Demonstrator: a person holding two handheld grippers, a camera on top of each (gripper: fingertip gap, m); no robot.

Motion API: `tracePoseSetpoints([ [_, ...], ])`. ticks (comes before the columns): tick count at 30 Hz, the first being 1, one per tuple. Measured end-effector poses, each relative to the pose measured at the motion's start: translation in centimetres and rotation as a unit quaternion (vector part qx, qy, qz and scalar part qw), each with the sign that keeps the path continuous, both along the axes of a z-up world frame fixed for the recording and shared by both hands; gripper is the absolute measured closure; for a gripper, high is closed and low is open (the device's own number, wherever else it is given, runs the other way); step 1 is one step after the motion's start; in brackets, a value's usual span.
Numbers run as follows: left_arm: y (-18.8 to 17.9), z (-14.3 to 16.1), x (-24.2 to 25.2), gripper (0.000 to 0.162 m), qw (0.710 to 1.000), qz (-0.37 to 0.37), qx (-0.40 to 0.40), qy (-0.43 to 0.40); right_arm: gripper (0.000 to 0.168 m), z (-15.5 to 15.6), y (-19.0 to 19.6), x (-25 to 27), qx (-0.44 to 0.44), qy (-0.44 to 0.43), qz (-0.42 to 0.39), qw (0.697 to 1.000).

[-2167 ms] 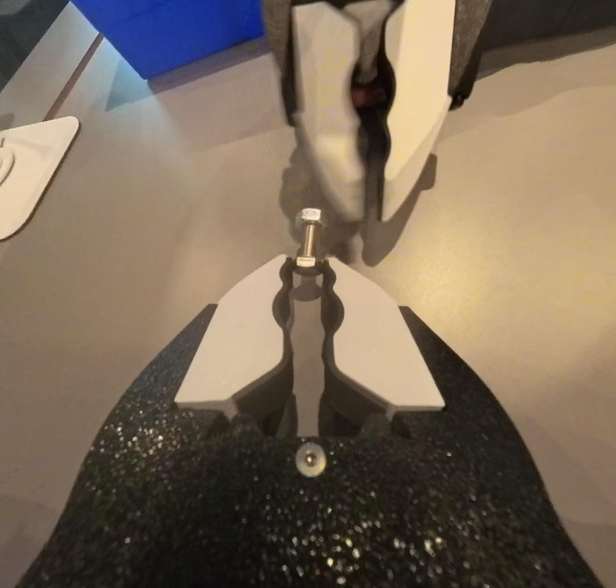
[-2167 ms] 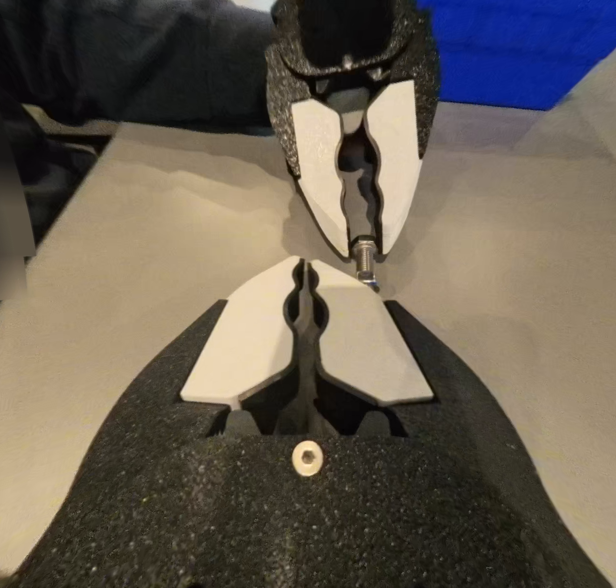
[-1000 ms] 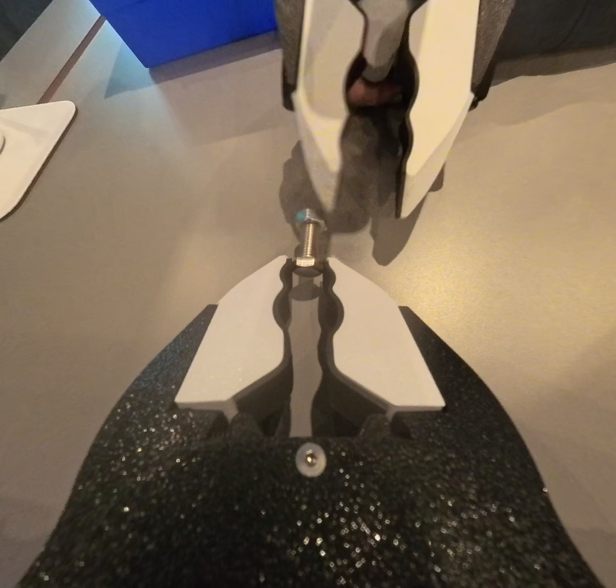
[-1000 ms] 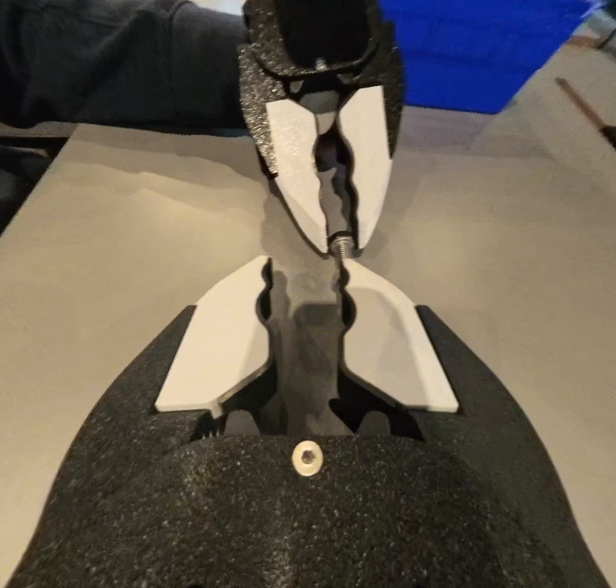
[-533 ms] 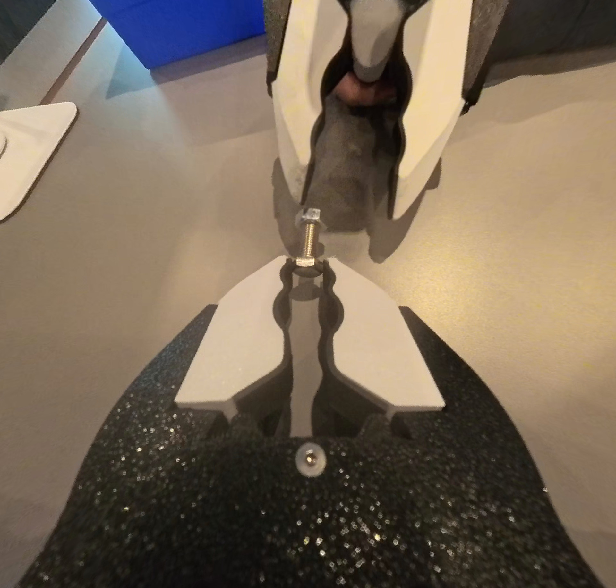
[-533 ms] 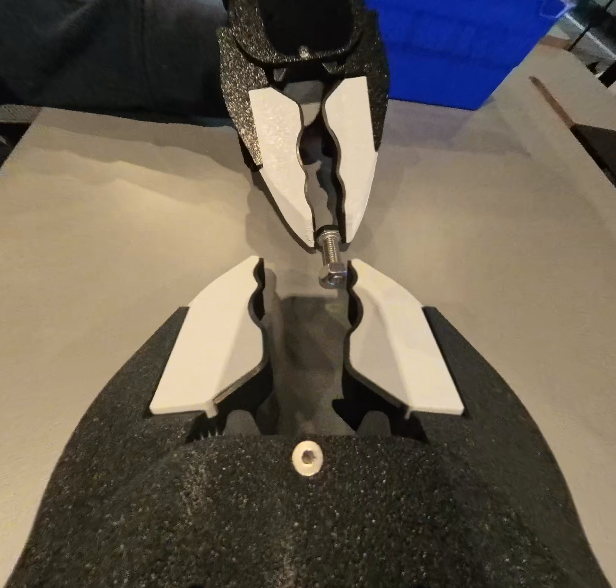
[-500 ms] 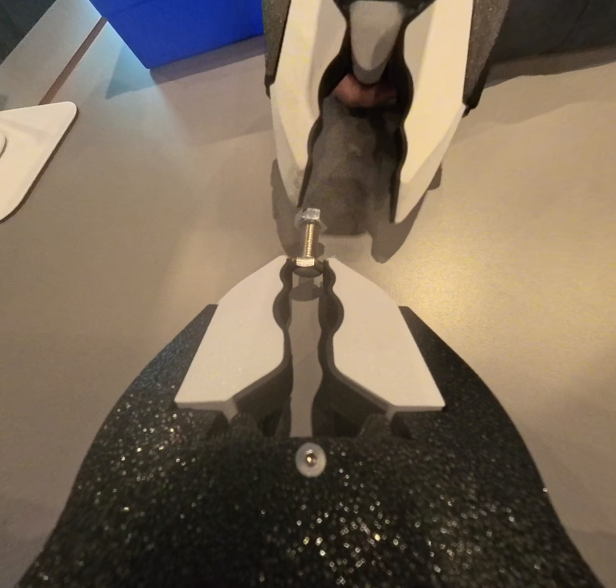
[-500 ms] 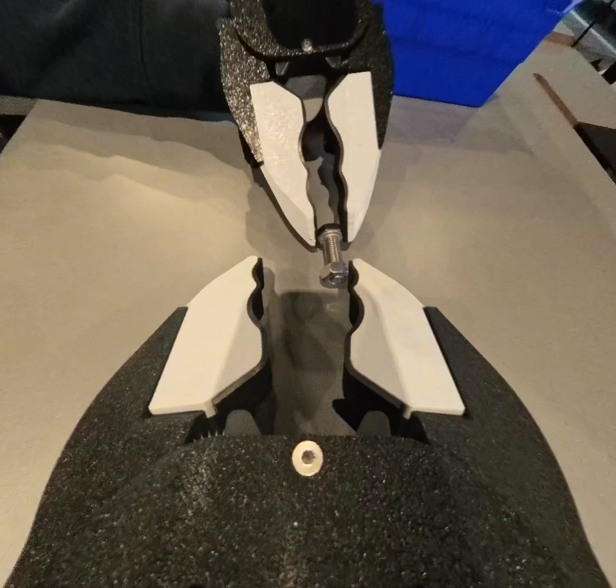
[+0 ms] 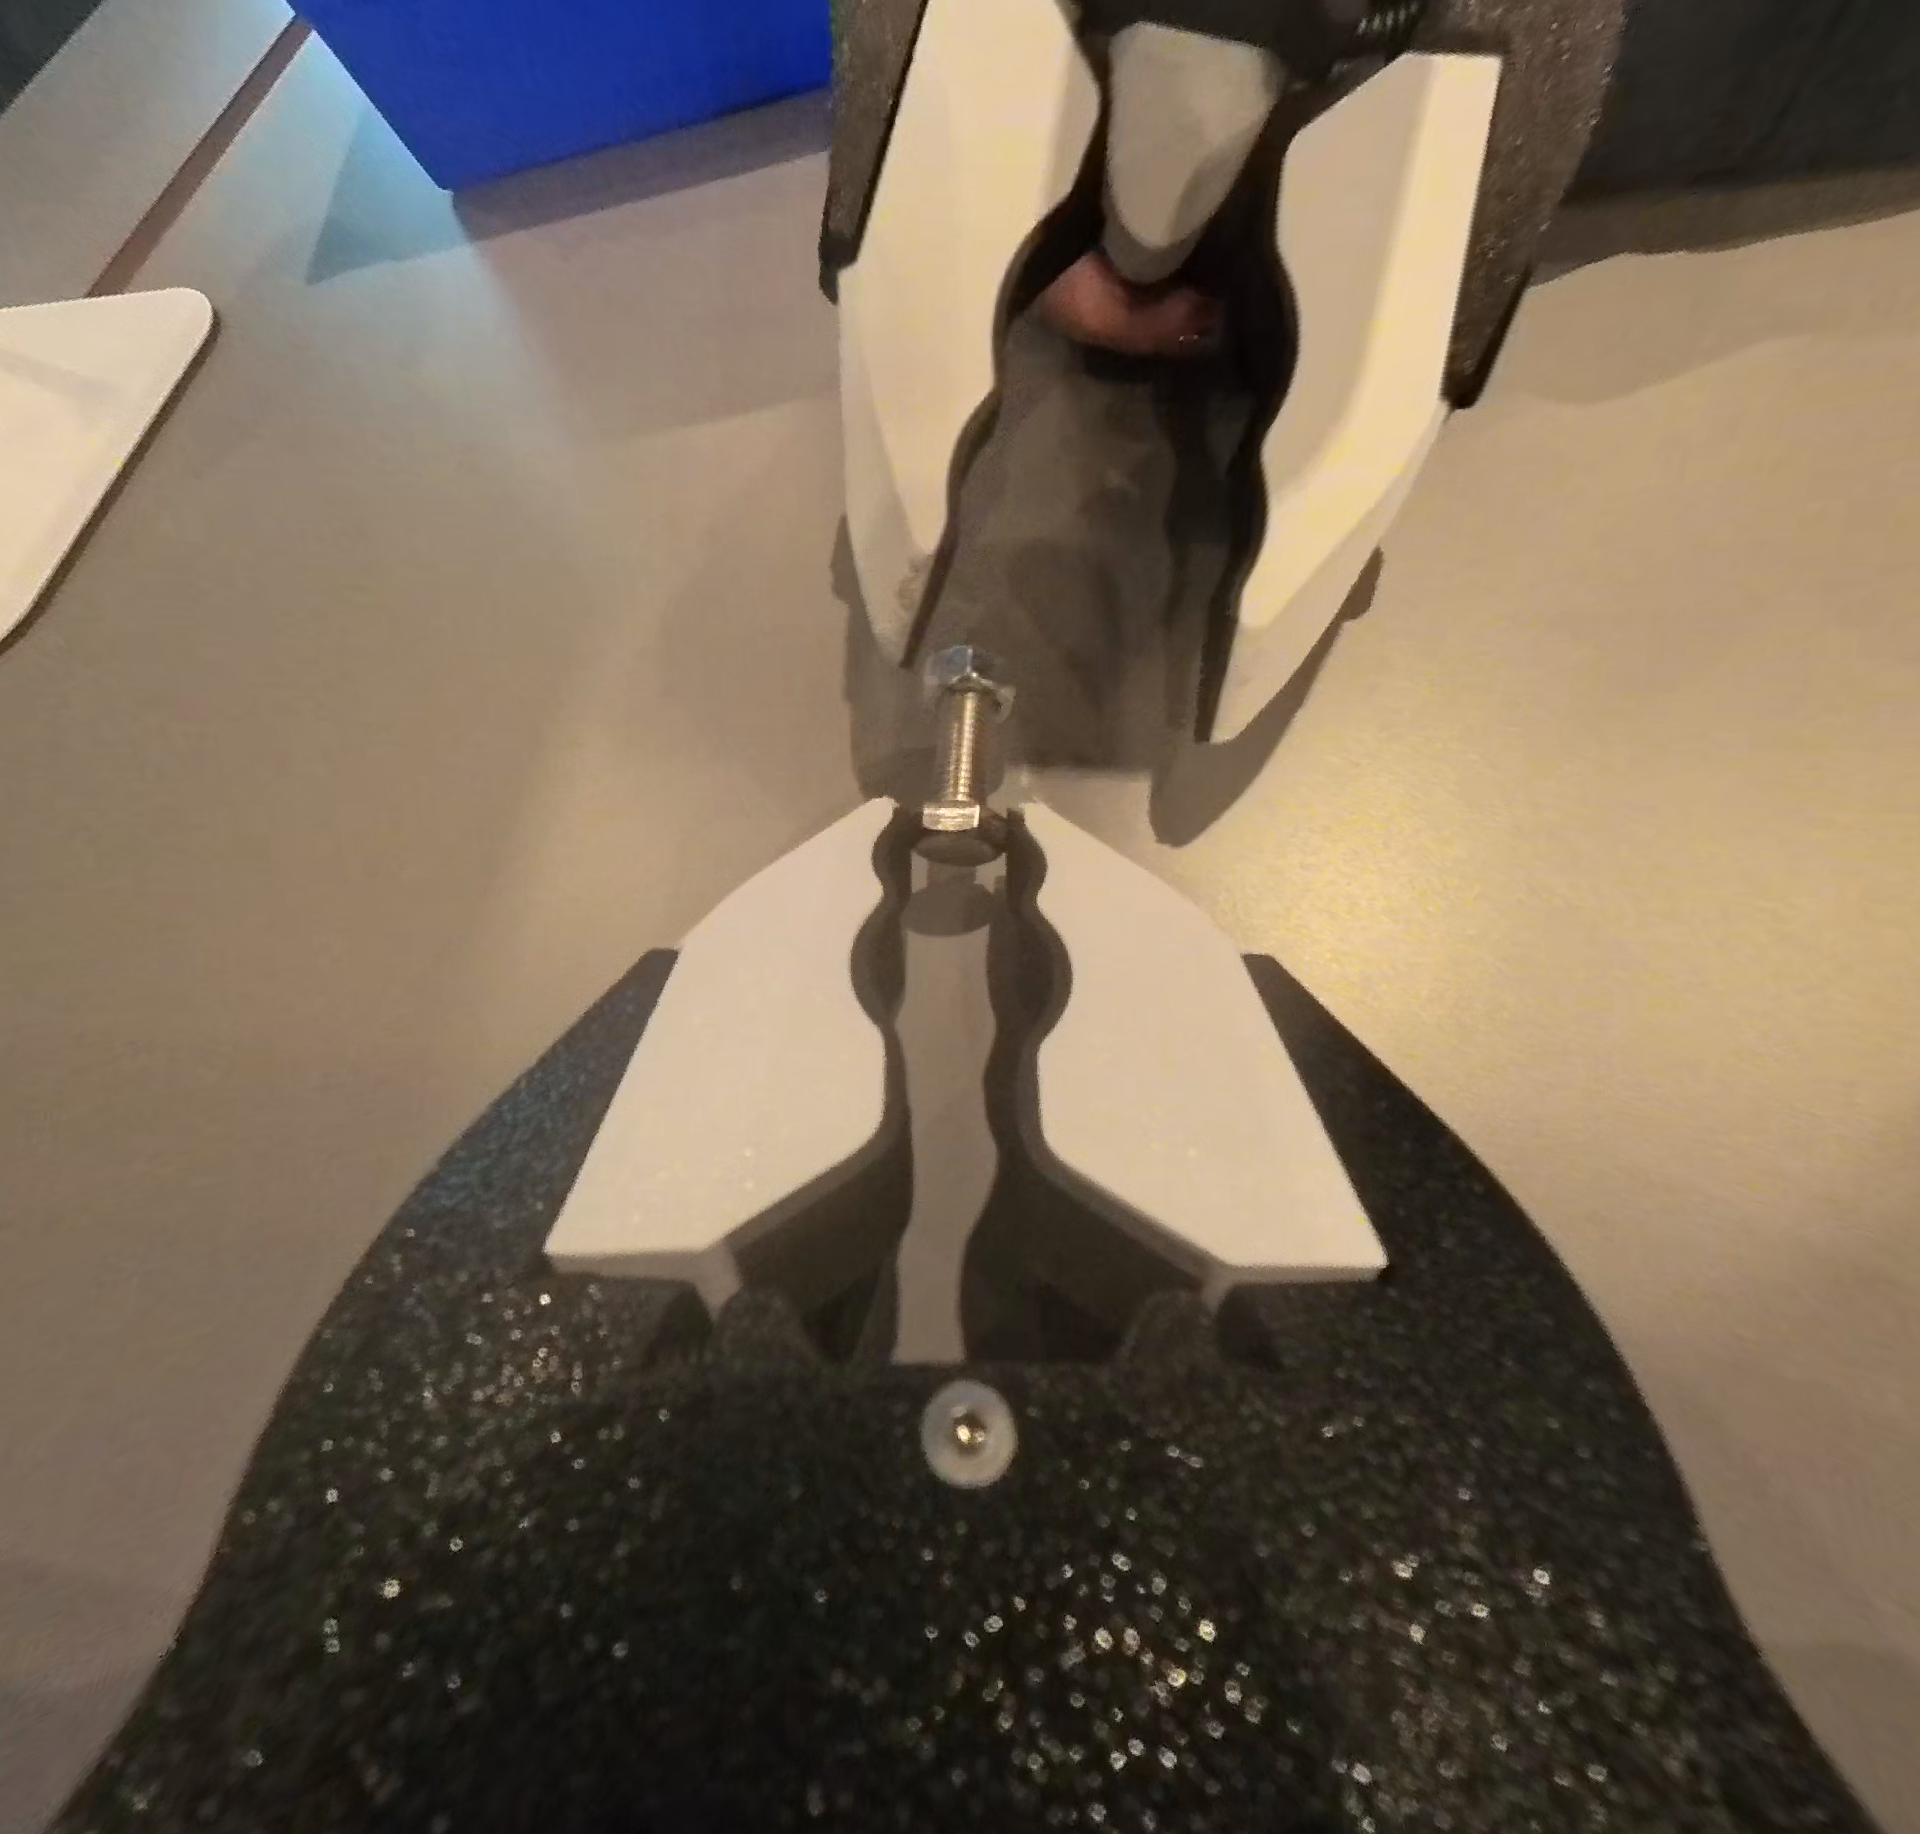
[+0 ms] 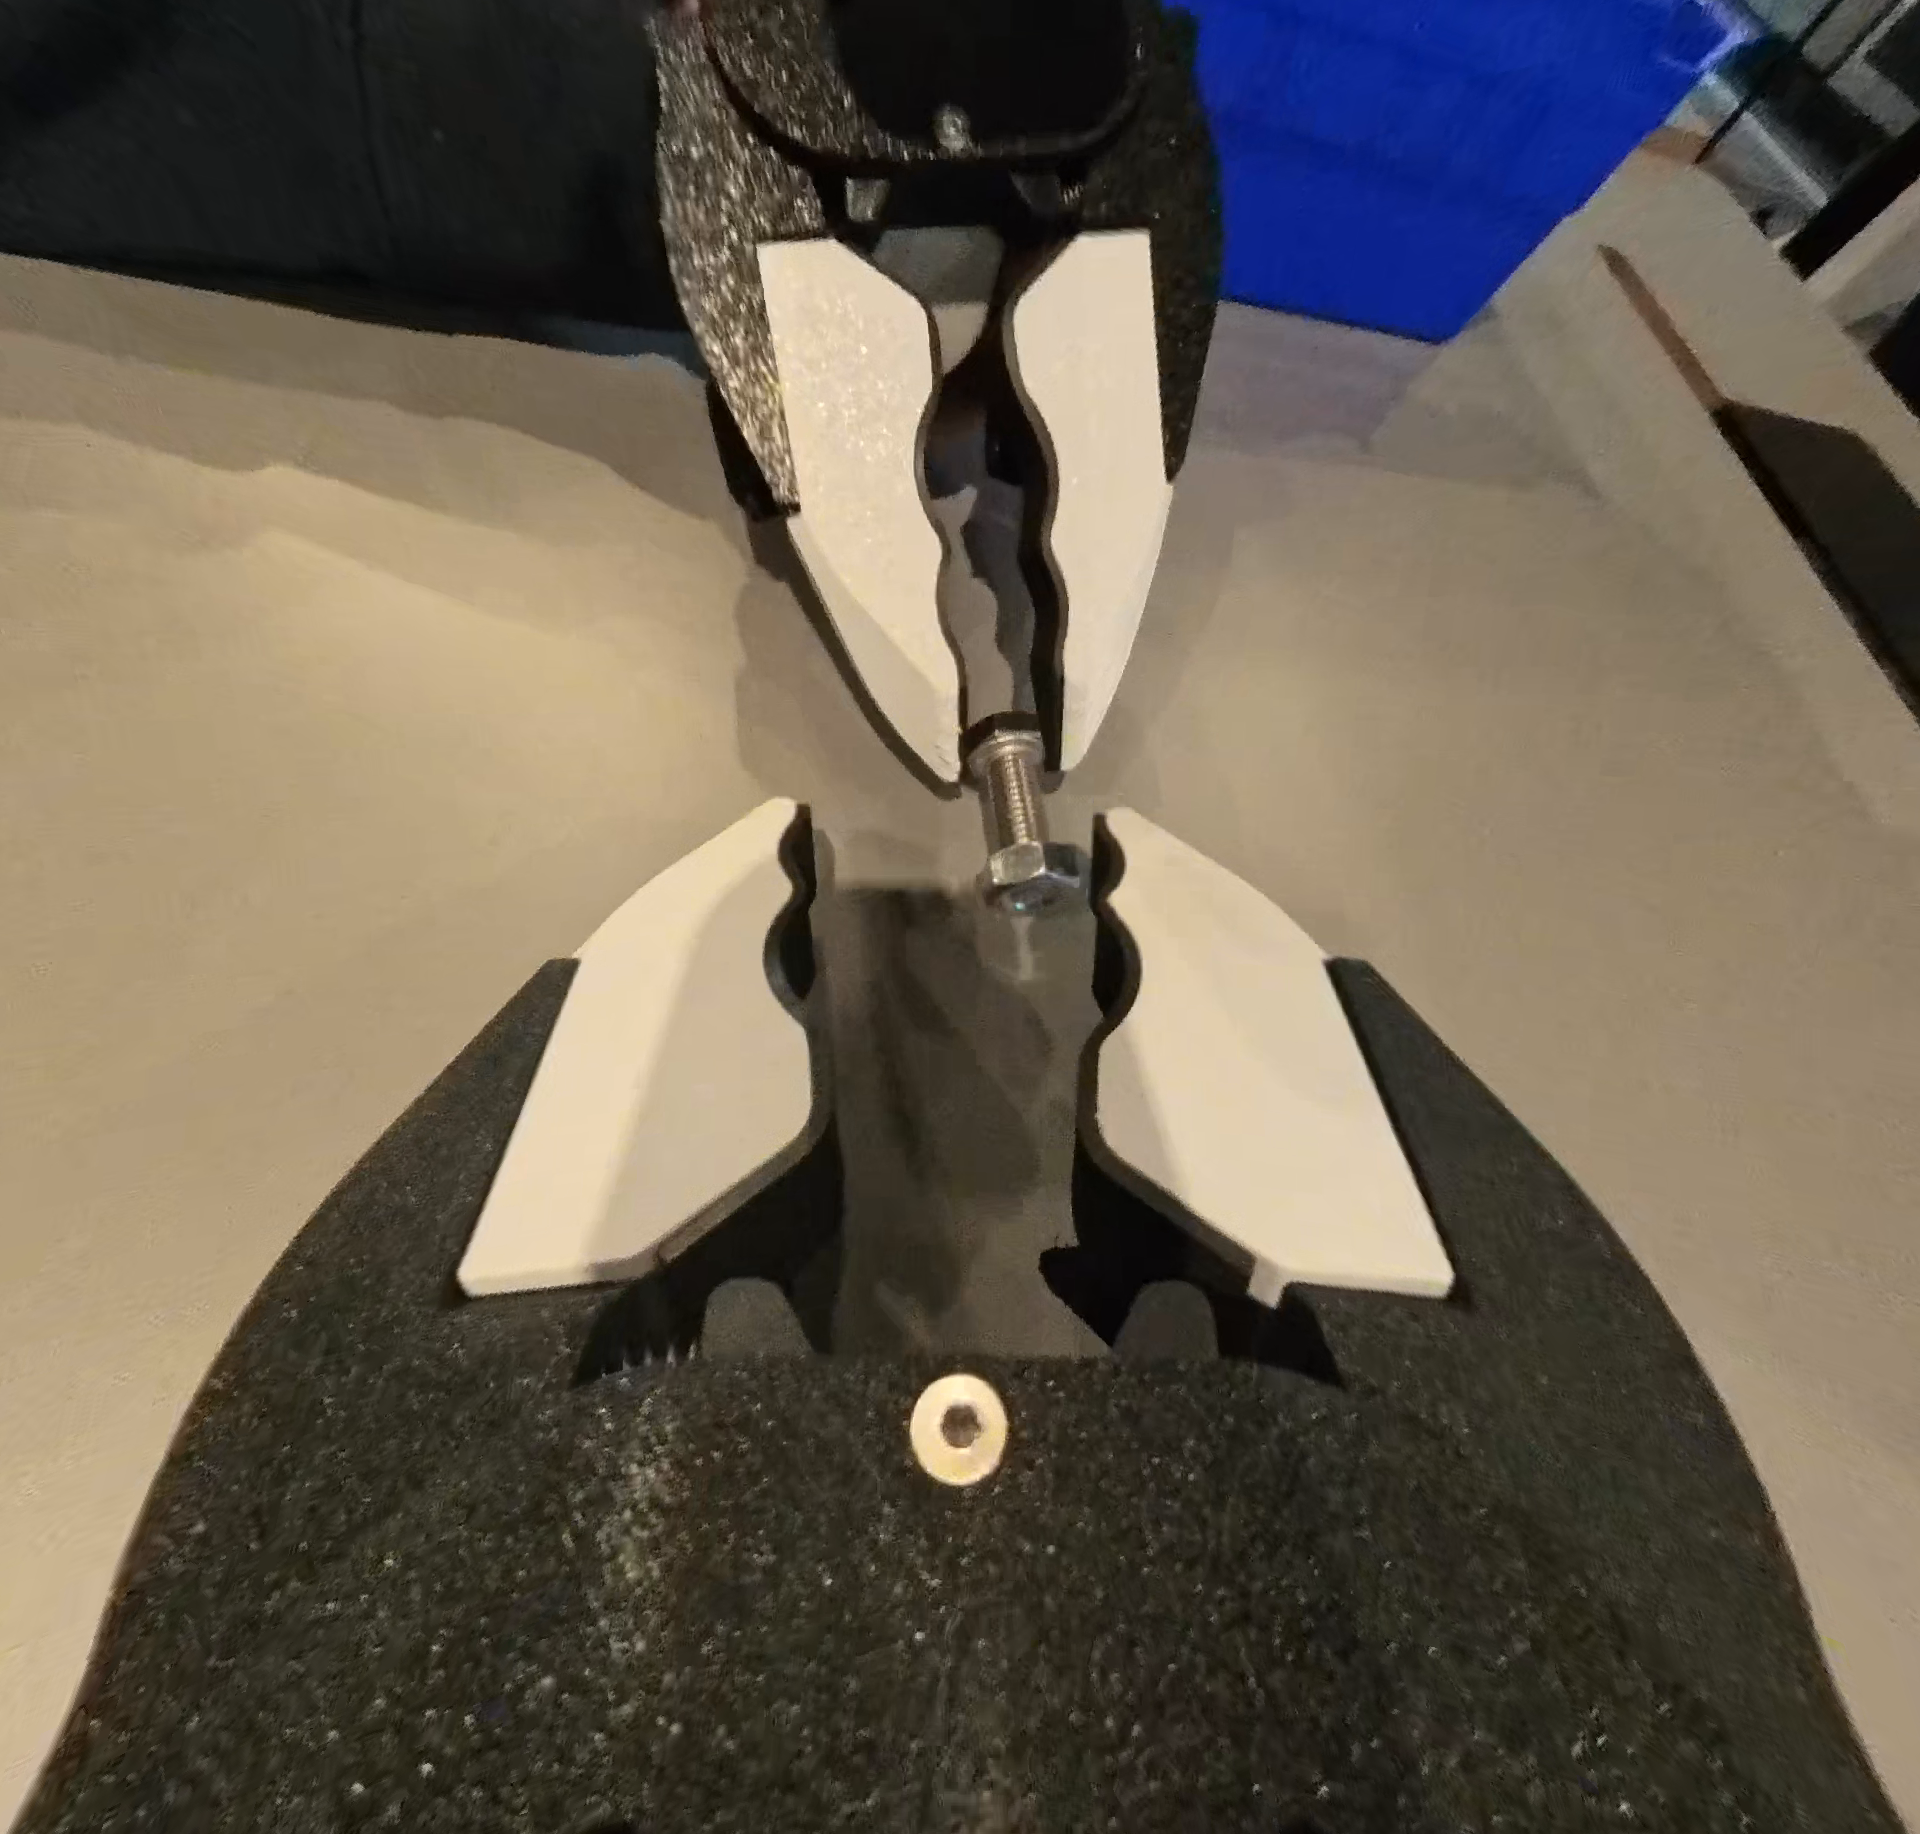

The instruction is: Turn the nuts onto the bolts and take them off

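Workshop-like bench: plain grey tabletop (image 9: pixel 520 641); blue storage bin (image 10: pixel 1403 122)

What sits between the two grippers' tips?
The bolt: the left gripper pinches its head, and the nut on its far end reaches the open right gripper, clearest in the right wrist view.

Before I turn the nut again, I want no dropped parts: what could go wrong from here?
1. The left gripper pinches only the bolt head at its very tips, so a sideways push may tilt the bolt or pop it out.
2. The right gripper is open and off-centre: the nut lies beside one finger, so closing may nudge it.
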State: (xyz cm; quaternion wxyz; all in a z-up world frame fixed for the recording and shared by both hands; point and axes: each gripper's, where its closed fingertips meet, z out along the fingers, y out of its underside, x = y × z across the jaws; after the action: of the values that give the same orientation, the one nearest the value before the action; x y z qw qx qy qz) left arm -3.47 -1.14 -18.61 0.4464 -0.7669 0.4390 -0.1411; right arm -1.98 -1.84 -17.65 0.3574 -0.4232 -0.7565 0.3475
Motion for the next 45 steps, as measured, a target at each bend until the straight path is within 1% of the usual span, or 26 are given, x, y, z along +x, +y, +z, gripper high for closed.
tracePoseSetpoints([
  [1, 0.0, 0.0, 0.0, 0.145, 1.0, -0.001, 0.0, 0.0, 0.124, -0.4, -0.2, 0.2, -0.004, -0.018, 0.007, 1.0],
  [3, -0.1, 0.0, 0.0, 0.145, 1.0, -0.001, 0.0, 0.0, 0.168, -0.5, -1.9, 1.3, -0.052, -0.046, 0.064, 0.996],
  [5, -0.1, 0.0, 0.0, 0.145, 1.0, -0.002, 0.001, 0.0, 0.162, 0.6, -1.4, 1.3, -0.068, -0.009, 0.045, 0.997],
  [6, -0.1, 0.0, 0.0, 0.145, 1.0, -0.002, 0.0, 0.0, 0.152, 0.9, -0.7, 1.2, -0.064, 0.005, 0.027, 0.998],
  [8, 0.0, 0.0, 0.0, 0.145, 1.0, -0.002, -0.001, -0.001, 0.132, 0.7, 0.3, 0.9, -0.052, 0.003, 0.004, 0.999],
  [12, 0.0, 0.0, 0.0, 0.145, 1.0, -0.001, -0.002, -0.001, 0.117, -0.1, 0.3, 0.6, -0.024, -0.015, 0.001, 1.0],
  [13, 0.0, 0.0, 0.0, 0.145, 1.0, -0.001, -0.002, -0.001, 0.126, -0.2, 0.0, 0.8, -0.026, -0.02, 0.011, 0.999],
  [14, 0.0, 0.0, 0.0, 0.145, 1.0, -0.002, -0.003, -0.001, 0.149, -0.1, -0.9, 1.2, -0.045, -0.026, 0.036, 0.998],
  [15, 0.0, 0.0, 0.0, 0.145, 1.0, -0.001, -0.003, -0.001, 0.166, 0.1, -1.6, 1.6, -0.068, -0.031, 0.057, 0.996],
  [17, 0.0, 0.0, 0.0, 0.145, 1.0, -0.001, -0.003, -0.001, 0.155, 0.4, -1.1, 1.3, -0.081, -0.025, 0.039, 0.996],
  [18, 0.0, 0.0, 0.0, 0.145, 1.0, -0.001, -0.003, -0.001, 0.145, 0.5, -0.7, 1.1, -0.078, -0.018, 0.023, 0.996],
  [22, 0.0, 0.0, 0.0, 0.145, 1.0, -0.001, -0.003, -0.001, 0.121, 0.2, 0.2, 0.6, -0.042, -0.009, -0.004, 0.999],
  [23, 0.0, 0.0, 0.0, 0.145, 1.0, -0.001, -0.003, -0.001, 0.121, 0.0, 0.0, 0.6, -0.036, -0.016, -0.001, 0.999],
  [24, 0.0, 0.0, 0.0, 0.145, 1.0, -0.001, -0.004, -0.002, 0.132, -0.2, -0.4, 0.8, -0.039, -0.026, 0.014, 0.999],
  [26, 0.0, 0.0, 0.0, 0.145, 1.0, -0.001, -0.005, -0.002, 0.131, -0.1, -1.3, 1.3, -0.056, -0.033, 0.041, 0.997],
  [29, 0.0, 0.0, 0.0, 0.145, 1.0, -0.001, -0.004, -0.002, 0.129, 0.5, -0.3, 0.8, -0.049, -0.004, 0.01, 0.999],
  [30, 0.0, 0.0, 0.0, 0.145, 1.0, -0.001, -0.004, -0.002, 0.121, 0.5, -0.1, 0.7, -0.043, -0.002, 0.003, 0.999],
  [32, 0.0, 0.0, 0.0, 0.145, 1.0, -0.001, -0.006, -0.002, 0.12, 0.1, -0.2, 0.7, -0.04, -0.015, 0.007, 0.999],
  [33, 0.0, 0.0, 0.0, 0.145, 1.0, -0.001, -0.006, -0.002, 0.132, -0.1, -0.5, 0.8, -0.041, -0.024, 0.016, 0.999],
  [34, 0.0, -0.1, 0.0, 0.145, 1.0, -0.001, -0.006, -0.002, 0.144, -0.3, -1.5, 1.5, -0.059, -0.041, 0.05, 0.996],
  [36, 0.0, 0.0, 0.0, 0.145, 1.0, -0.001, -0.006, -0.002, 0.168, -0.1, -1.9, 1.7, -0.075, -0.042, 0.06, 0.994],
  [37, 0.0, 0.0, 0.0, 0.145, 1.0, -0.001, -0.006, -0.002, 0.163, 0.1, -1.7, 1.6, -0.072, -0.032, 0.054, 0.995],
  [40, 0.0, 0.0, 0.0, 0.145, 1.0, -0.001, -0.007, -0.003, 0.125, 0.5, -0.4, 0.8, -0.05, -0.004, 0.012, 0.999],
  [41, 0.0, 0.0, 0.1, 0.145, 1.0, -0.001, -0.007, -0.003, 0.119, 0.4, -0.2, 0.6, -0.041, -0.002, 0.005, 0.999],
  [44, 0.0, -0.1, 0.1, 0.145, 1.0, -0.001, -0.007, -0.003, 0.113, -0.1, 0.0, 0.5, -0.029, -0.015, 0.0, 0.999],
  [45, 0.0, -0.1, 0.1, 0.145, 1.0, -0.001, -0.008, -0.003, 0.121, -0.2, -0.3, 0.6, -0.031, -0.023, 0.007, 0.999],
])
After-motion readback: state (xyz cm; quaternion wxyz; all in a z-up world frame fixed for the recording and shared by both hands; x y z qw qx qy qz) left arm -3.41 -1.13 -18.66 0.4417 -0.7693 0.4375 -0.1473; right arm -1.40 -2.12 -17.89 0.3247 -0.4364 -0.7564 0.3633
